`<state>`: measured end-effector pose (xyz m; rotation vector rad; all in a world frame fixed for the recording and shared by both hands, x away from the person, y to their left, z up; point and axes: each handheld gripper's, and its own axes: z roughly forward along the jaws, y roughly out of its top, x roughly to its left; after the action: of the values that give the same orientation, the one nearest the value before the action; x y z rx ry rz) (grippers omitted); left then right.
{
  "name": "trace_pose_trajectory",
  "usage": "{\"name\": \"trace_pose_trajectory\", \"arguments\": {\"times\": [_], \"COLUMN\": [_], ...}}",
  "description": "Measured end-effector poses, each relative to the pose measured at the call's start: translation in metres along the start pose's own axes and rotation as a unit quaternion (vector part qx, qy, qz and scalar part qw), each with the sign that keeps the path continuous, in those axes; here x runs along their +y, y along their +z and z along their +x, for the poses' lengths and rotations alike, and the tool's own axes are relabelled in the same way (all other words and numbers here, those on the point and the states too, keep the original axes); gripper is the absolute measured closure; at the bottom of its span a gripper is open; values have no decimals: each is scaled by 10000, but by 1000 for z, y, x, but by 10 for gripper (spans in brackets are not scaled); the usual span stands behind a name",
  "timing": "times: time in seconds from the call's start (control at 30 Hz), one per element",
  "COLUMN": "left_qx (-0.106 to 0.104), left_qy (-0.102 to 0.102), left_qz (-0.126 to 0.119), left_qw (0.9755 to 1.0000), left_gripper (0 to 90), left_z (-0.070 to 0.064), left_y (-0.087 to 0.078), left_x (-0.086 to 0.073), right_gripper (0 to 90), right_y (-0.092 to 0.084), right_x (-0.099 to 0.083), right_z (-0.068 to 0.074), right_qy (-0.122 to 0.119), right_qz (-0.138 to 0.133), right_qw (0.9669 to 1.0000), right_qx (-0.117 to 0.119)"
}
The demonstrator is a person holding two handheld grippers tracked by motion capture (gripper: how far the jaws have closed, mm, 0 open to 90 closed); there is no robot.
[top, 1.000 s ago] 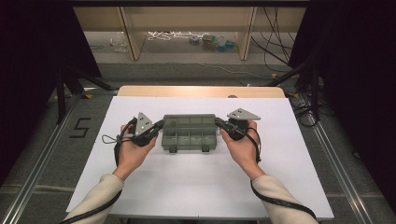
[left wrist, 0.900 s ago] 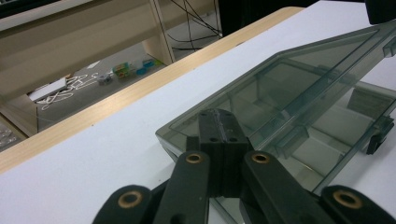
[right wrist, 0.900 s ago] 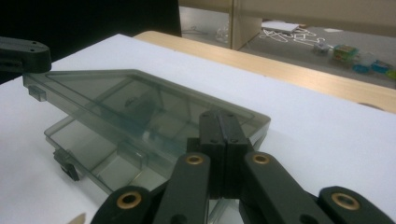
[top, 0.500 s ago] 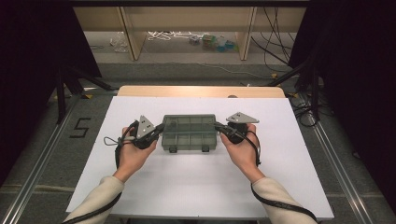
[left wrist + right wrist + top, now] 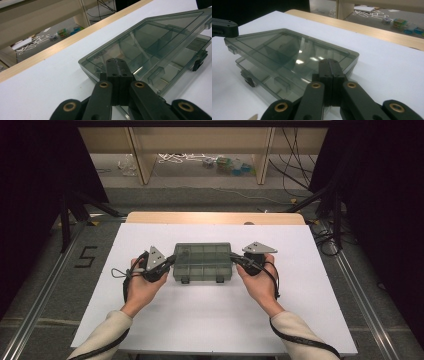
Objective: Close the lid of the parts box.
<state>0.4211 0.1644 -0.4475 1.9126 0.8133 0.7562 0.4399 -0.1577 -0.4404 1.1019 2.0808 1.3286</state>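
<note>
A smoky see-through compartment box (image 5: 202, 262) lies in the middle of the white table (image 5: 210, 320), with its two latches (image 5: 185, 280) toward the person. In both gripper views its lid (image 5: 150, 42) stands slightly raised above the base at the latch side. My left gripper (image 5: 172, 261) is shut, and its tips (image 5: 116, 62) are at the box's left end. At the box's right end sits my right gripper (image 5: 234, 257), also shut, with its tips (image 5: 329, 62) by the lid's corner (image 5: 352, 53). Nothing shows between either pair of jaws.
A wooden strip (image 5: 215, 217) edges the table's far side. Beyond it stand shelf legs, with cables and small items on the floor (image 5: 200, 160). A floor mark reading 5 (image 5: 86, 256) is at the left. Dark curtains flank both sides.
The right hand has shifted very slightly toward the near side. The left hand and the box look the same.
</note>
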Motion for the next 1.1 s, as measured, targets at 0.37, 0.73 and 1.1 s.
{"name": "trace_pose_trajectory", "arguments": {"times": [0.37, 0.73, 1.1], "left_qx": [-48, -68, -101], "left_qy": [36, 70, 62], "left_qz": [86, 213, 289], "left_qw": [9999, 9997, 9995], "left_gripper": [900, 900, 900], "left_z": [-2, -5, -7], "left_y": [1, 1, 3], "left_x": [-5, -9, -12], "right_gripper": [900, 900, 900], "right_y": [0, 1, 2], "right_x": [-6, -10, -14], "right_z": [-1, 1, 1], "right_qy": [3, -57, -63], "right_qz": [179, 298, 380], "right_qw": [9998, 9995, 9992], "right_qx": [29, 83, 89]}}
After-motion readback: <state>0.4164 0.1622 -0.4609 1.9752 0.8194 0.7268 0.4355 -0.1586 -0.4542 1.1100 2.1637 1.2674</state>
